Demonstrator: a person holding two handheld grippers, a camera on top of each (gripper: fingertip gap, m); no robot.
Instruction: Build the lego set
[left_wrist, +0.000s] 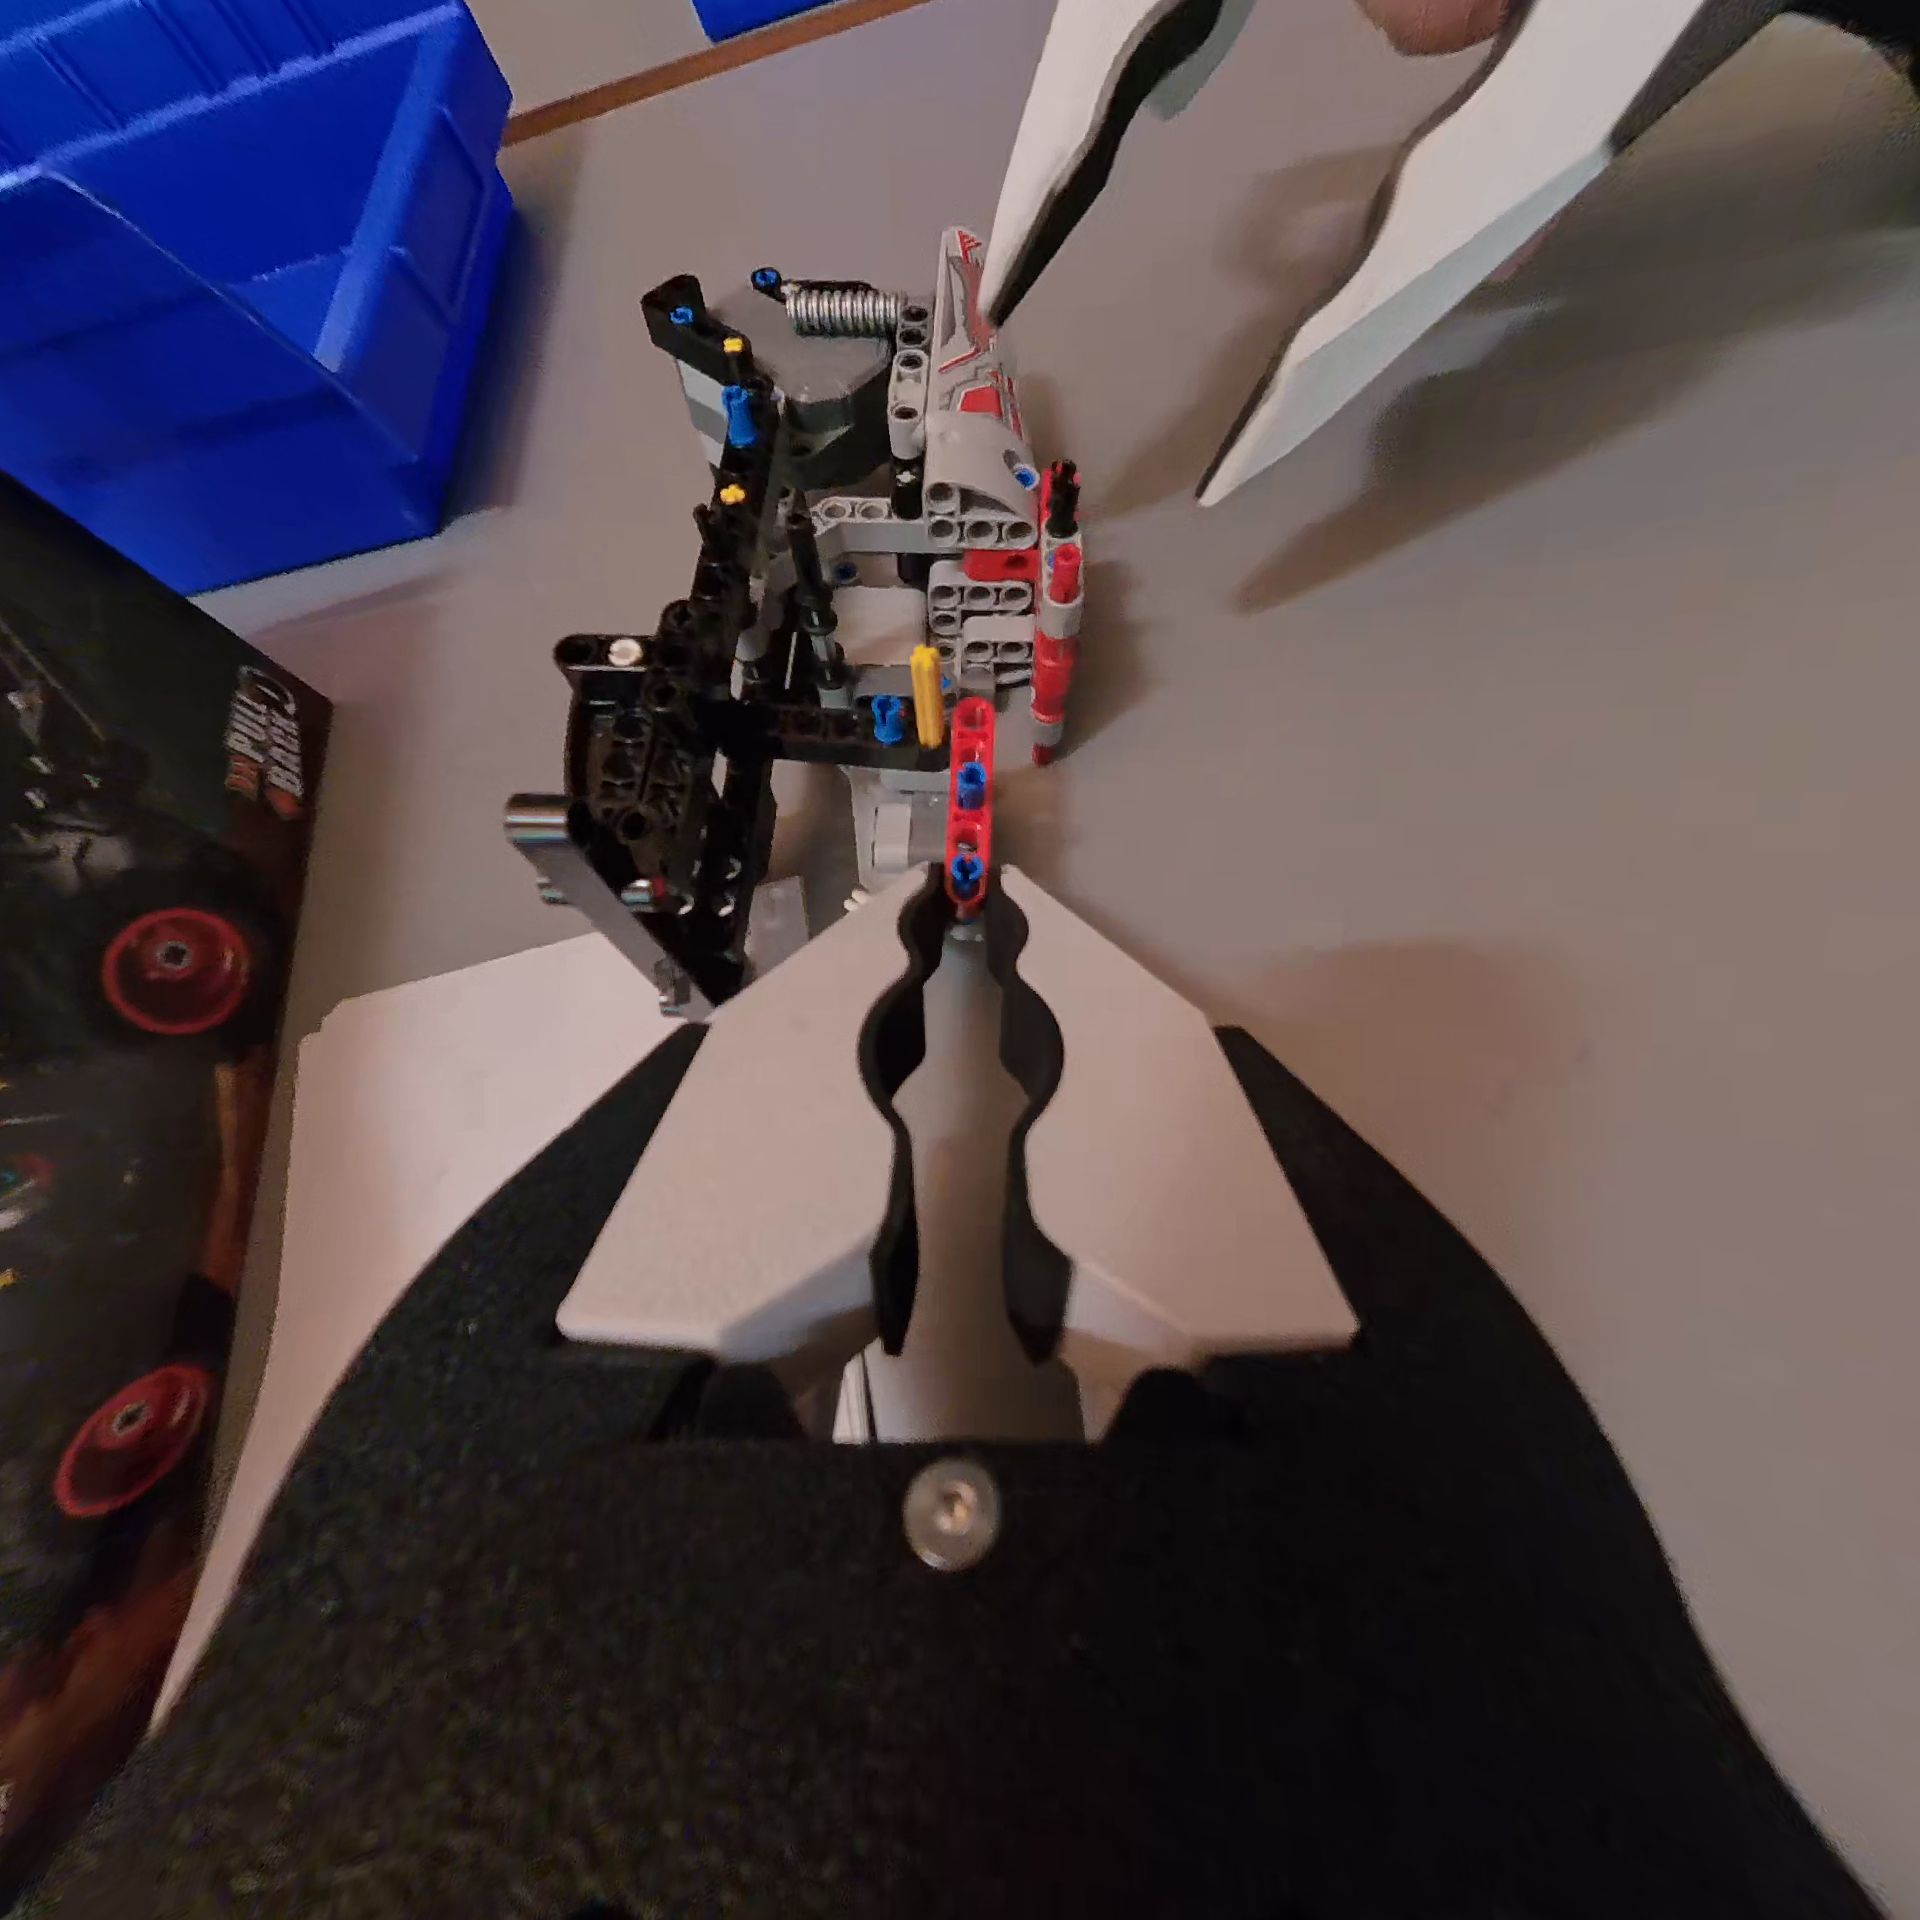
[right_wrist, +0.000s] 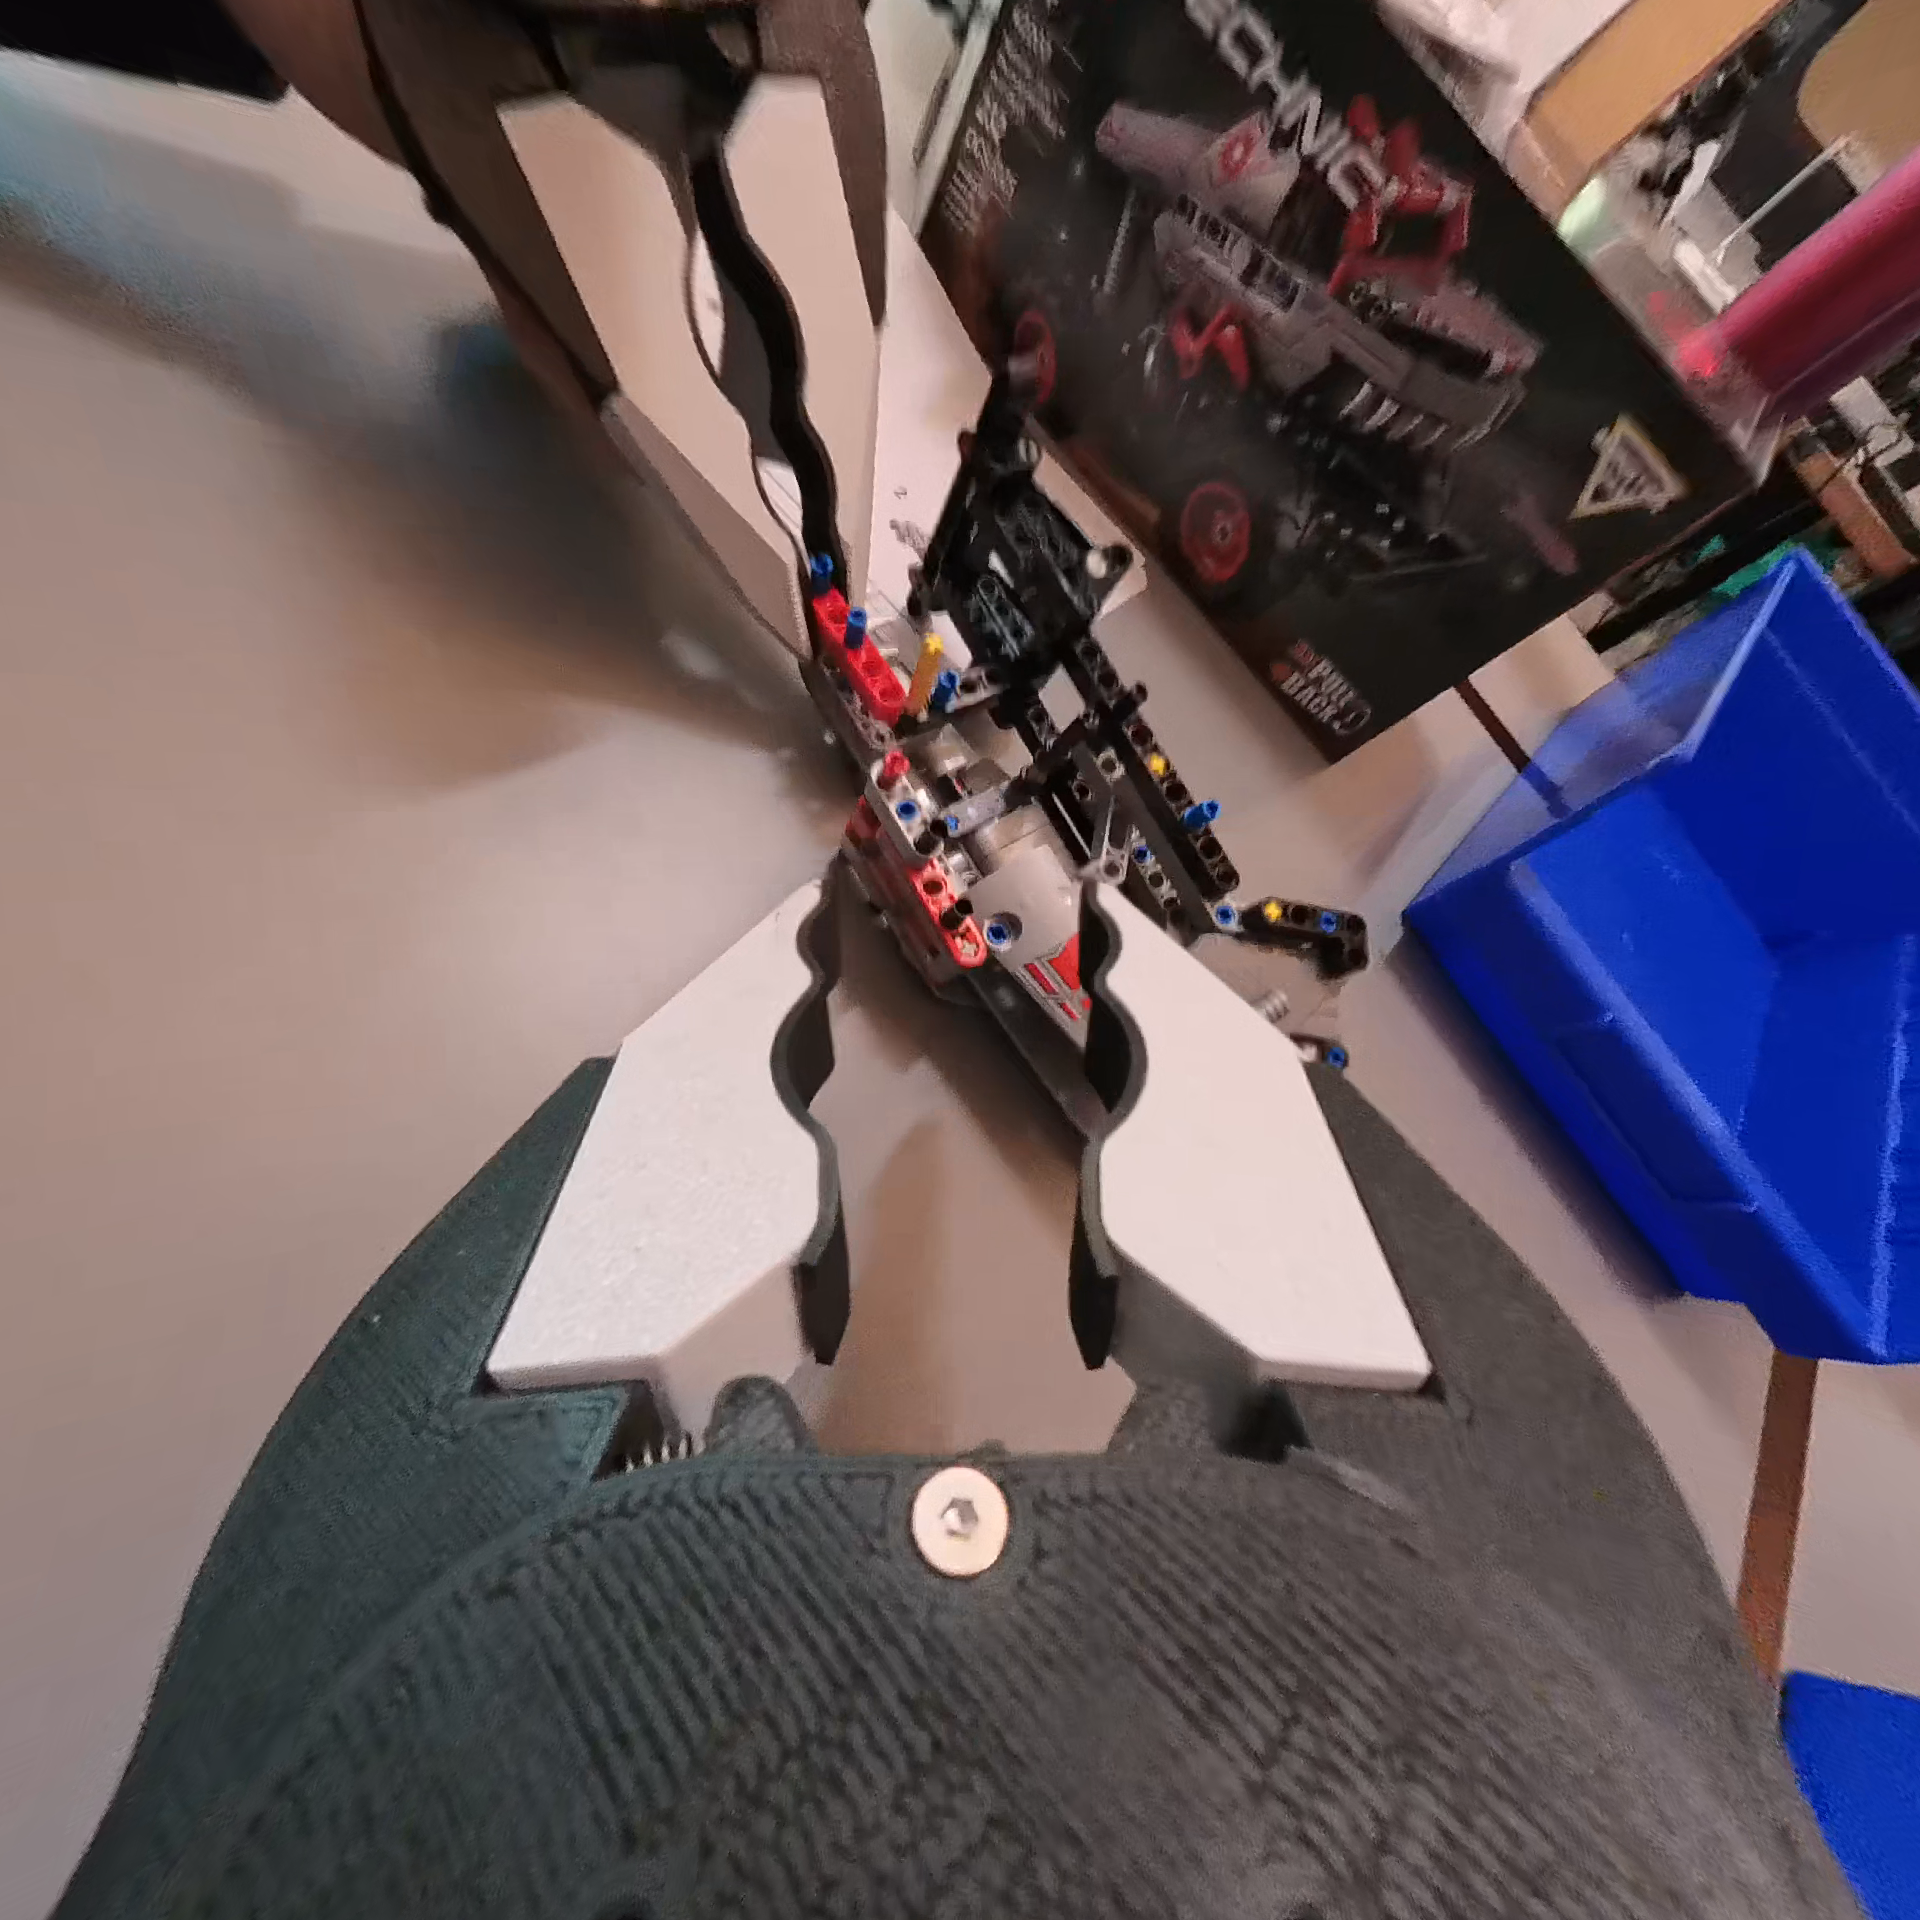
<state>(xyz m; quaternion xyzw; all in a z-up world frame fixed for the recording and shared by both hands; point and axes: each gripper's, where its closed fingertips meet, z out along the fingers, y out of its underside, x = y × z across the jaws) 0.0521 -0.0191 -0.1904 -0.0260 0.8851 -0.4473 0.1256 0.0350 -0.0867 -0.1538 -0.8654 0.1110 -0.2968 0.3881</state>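
Observation:
A partly built Lego Technic model (left_wrist: 831, 582) of black, grey and red beams with blue pins and a metal spring stands on the grey table. My left gripper (left_wrist: 966, 896) is shut on a red beam (left_wrist: 971, 790) at the model's near end. The right wrist view shows that grip from the other side (right_wrist: 823, 582). My right gripper (right_wrist: 956, 914) is open around the model's far end, where a grey panel with red markings (right_wrist: 1039, 935) sits. In the left wrist view one right fingertip (left_wrist: 1000, 312) is at that panel (left_wrist: 961, 343); the other stands apart.
Blue bins stand beside the model (left_wrist: 239, 291) (right_wrist: 1704, 987). The dark Lego set box (left_wrist: 125, 935) (right_wrist: 1351, 343) is close to the model's black side. A white sheet (left_wrist: 436, 1049) lies under my left gripper. The table's wooden edge (left_wrist: 675, 83) is beyond the bins. Across from one pair of fingers to the other is roughly 9 cm.

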